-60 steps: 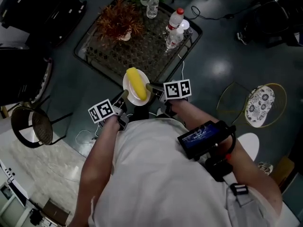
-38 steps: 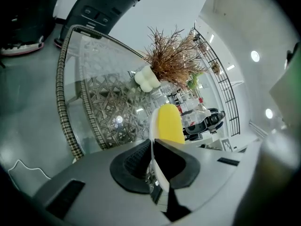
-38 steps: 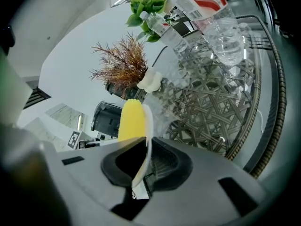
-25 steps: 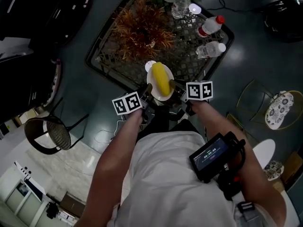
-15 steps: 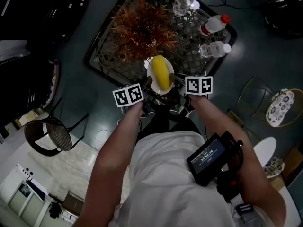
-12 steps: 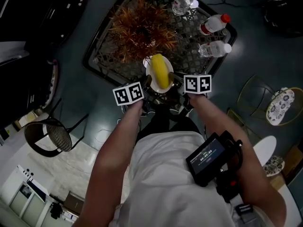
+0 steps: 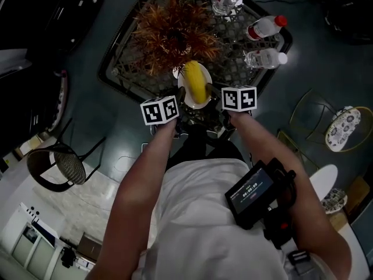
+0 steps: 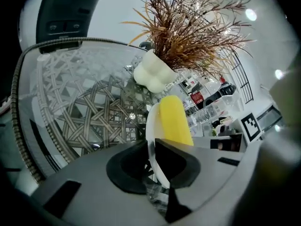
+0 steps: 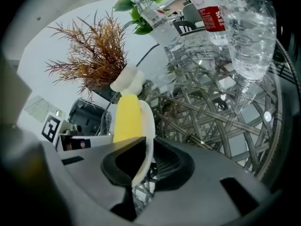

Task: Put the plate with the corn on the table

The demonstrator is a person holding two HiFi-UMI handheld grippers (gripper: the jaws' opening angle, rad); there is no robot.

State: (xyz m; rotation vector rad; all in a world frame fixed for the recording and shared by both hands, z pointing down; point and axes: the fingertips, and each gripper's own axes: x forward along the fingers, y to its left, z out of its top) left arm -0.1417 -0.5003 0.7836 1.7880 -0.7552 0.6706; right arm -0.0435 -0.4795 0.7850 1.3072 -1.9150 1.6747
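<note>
Just over the table's [image 7: 125, 70] near edge, the left gripper [image 7: 182, 102], jaws easing apart, and the right gripper [image 7: 213, 101] pinch the plate [image 7: 180, 84]; a plant [image 7: 171, 32] and bottles [image 7: 265, 57] crowd beyond.

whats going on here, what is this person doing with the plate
A person holds a white plate carrying a yellow corn cob, with the left gripper and right gripper clamped on opposite sides of its rim. The left jaws have just opened slightly, with the rim between them. The plate is over the near edge of the woven table, in front of the dried plant; whether it has touched down is unclear.
</note>
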